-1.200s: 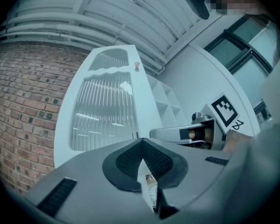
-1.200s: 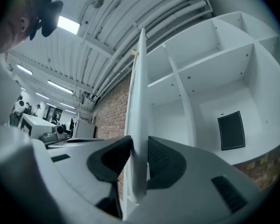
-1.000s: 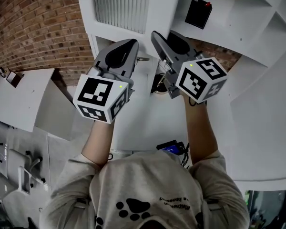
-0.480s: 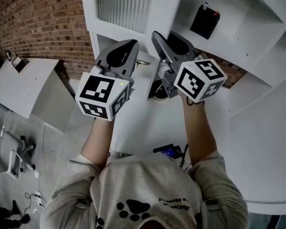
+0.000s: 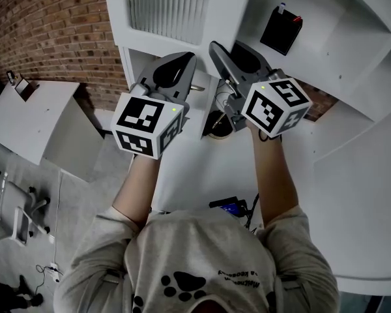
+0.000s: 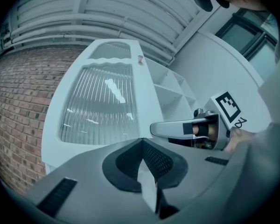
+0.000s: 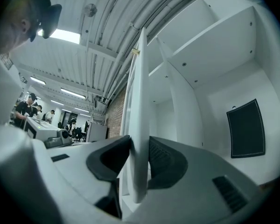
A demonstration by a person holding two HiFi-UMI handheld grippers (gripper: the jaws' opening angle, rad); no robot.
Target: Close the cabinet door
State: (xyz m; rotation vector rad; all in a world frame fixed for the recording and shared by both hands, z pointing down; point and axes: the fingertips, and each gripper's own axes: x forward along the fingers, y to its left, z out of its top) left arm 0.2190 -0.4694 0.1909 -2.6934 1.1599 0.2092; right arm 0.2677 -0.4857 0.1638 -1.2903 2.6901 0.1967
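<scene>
The white cabinet door (image 5: 163,8) with a ribbed glass pane stands open, seen edge-on in the right gripper view (image 7: 140,101). My right gripper (image 5: 215,47) straddles that free edge. Its jaws have just been opening, and the door edge sits between the pads (image 7: 139,141) without a clear squeeze. My left gripper (image 5: 177,60) is shut with nothing held. It hovers just left of the right gripper, before the door's outer face (image 6: 102,101). In the left gripper view my own shut jaws (image 6: 142,141) fill the bottom, and the right gripper (image 6: 154,128) shows at the right.
A black pouch (image 5: 279,21) hangs inside the cabinet, also visible in the right gripper view (image 7: 245,129). White shelves (image 5: 352,31) lie to the right. A brick wall (image 5: 45,31) and a white panel (image 5: 32,129) lie left. A round cup (image 5: 216,126) sits below the grippers.
My left gripper has slid right, closer to the door edge and the right gripper. The right gripper has stayed on the door edge and shifted only slightly.
</scene>
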